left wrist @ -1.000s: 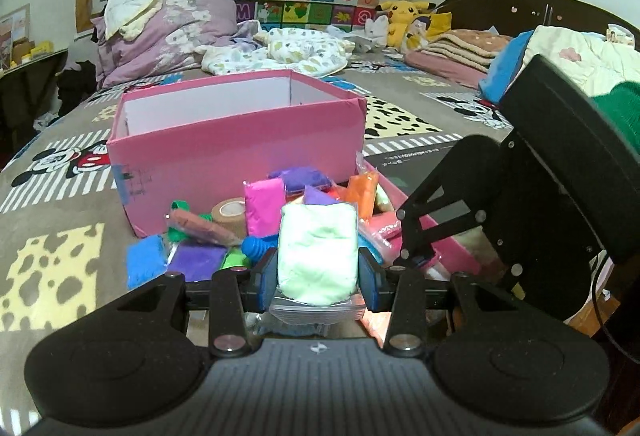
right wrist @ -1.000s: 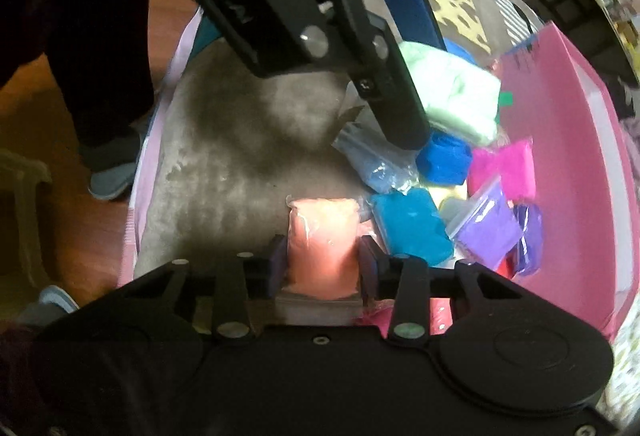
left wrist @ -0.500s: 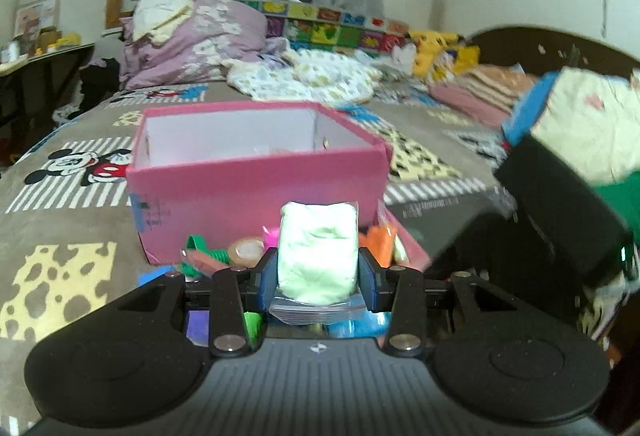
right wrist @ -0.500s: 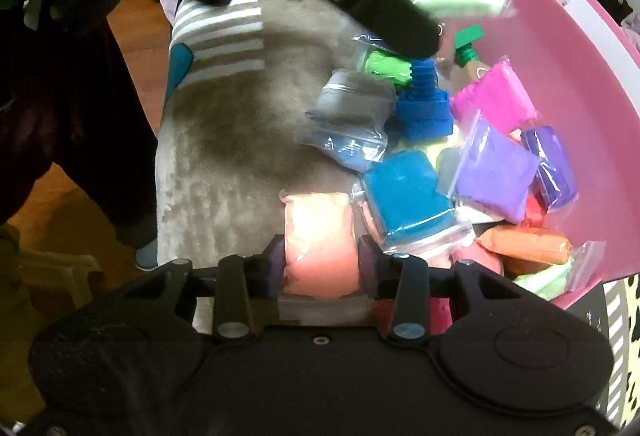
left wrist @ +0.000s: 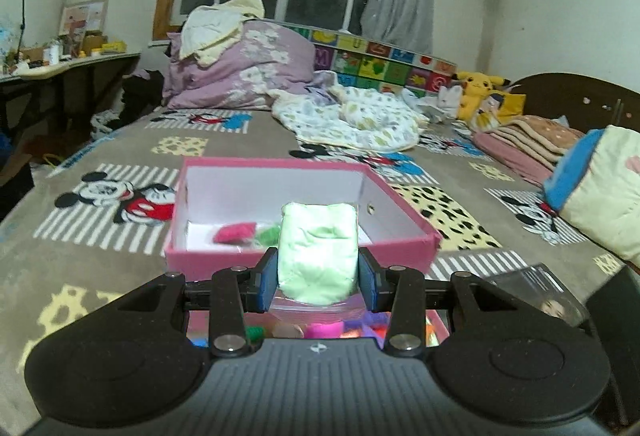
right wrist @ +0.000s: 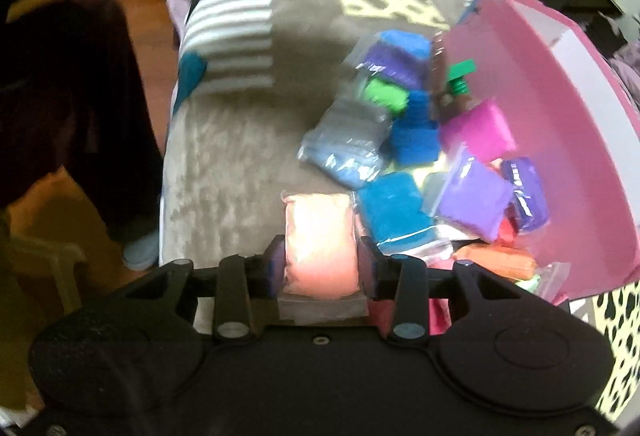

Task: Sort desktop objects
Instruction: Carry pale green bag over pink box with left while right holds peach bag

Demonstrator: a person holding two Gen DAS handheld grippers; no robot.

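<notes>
My left gripper [left wrist: 318, 278] is shut on a pale green clay bag [left wrist: 317, 252], held in the air in front of the open pink box [left wrist: 304, 254]. Inside the box lie a red bag [left wrist: 234, 232] and a green bag [left wrist: 268, 234]. My right gripper [right wrist: 322, 268] is shut on a peach-pink clay bag [right wrist: 320, 236] above the bed cover. Beside it lies a pile of clay bags: blue [right wrist: 394, 210], purple [right wrist: 474, 200], magenta [right wrist: 478, 132], grey-blue [right wrist: 346, 146] and green [right wrist: 384, 94], against the pink box wall [right wrist: 560, 124].
The box stands on a bed with a grey cartoon-print cover [left wrist: 120, 156]. Piled bedding [left wrist: 240, 76] and plush toys [left wrist: 480, 92] lie at the back. The bed edge and wooden floor [right wrist: 132, 20] are left of the pile.
My left gripper has risen with the green bag, so the box's inside now shows. My right gripper has lifted and pulled back with the peach bag. The other gripper has left the right wrist view's middle.
</notes>
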